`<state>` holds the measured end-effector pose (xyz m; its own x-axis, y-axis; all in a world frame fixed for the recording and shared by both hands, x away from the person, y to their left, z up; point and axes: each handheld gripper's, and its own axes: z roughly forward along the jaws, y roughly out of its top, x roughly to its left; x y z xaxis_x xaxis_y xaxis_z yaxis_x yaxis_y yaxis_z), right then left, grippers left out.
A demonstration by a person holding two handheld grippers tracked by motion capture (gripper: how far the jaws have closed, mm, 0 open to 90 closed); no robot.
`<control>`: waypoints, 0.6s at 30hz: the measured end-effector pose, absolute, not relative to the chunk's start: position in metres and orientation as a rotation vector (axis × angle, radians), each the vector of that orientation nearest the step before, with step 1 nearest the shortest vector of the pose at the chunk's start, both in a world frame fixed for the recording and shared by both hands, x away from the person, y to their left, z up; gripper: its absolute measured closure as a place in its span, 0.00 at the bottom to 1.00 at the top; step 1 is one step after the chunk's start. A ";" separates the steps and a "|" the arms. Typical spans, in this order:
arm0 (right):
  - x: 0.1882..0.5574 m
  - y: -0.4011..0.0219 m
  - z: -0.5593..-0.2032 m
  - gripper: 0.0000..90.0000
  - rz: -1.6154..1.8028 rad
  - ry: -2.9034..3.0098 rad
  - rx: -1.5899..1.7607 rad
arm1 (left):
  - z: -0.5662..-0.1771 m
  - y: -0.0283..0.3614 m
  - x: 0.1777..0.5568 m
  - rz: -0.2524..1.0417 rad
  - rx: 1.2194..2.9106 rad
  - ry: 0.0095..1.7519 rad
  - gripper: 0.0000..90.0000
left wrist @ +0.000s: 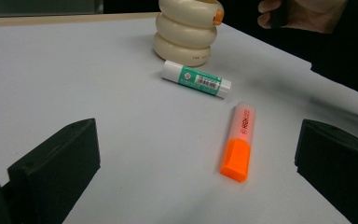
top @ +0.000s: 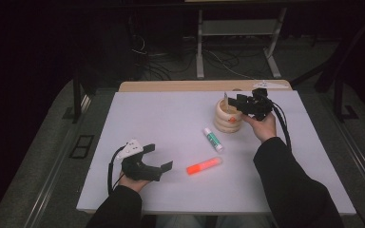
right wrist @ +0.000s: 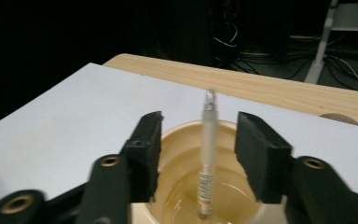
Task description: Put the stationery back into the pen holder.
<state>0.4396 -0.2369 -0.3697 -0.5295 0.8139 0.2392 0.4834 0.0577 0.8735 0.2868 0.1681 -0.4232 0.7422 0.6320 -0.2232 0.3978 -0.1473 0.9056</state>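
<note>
Cream-coloured ringed holder (top: 228, 118) is seen at the far right of the table (top: 161, 118) in the high view, with the right gripper (top: 241, 102) over it. A glue stick (left wrist: 196, 79) and orange marker (left wrist: 239, 145) are framed ahead of the wide-open, empty left gripper (left wrist: 196, 168). A pen (right wrist: 207, 154) is shown upright inside the holder, unclamped between parted jaws.

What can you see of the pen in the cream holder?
The pen is slim, pale grey and translucent-looking, with a small tip on top and printed marks low on the barrel. It stands nearly upright inside the cream ribbed holder, lower end on its glossy inner floor. The right gripper has its jaws either side of it, gaps visible, pads not touching.
</note>
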 end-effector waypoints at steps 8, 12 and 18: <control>0.429 -0.234 -0.355 0.40 1.389 2.073 1.308 | -0.423 0.167 0.287 0.248 1.772 0.812 0.00; 0.423 -0.228 -0.346 0.29 1.297 2.090 1.296 | -0.423 0.168 0.287 0.250 1.772 0.811 0.00; 0.416 -0.221 -0.333 0.14 1.241 2.167 1.292 | -0.423 0.167 0.286 0.249 1.771 0.810 0.00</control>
<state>0.4156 -0.2205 -0.3332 -0.5350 0.8324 0.1446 0.5460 0.2101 0.8110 0.2865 0.1674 -0.4232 0.7423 0.6318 -0.2233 0.3977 -0.1472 0.9056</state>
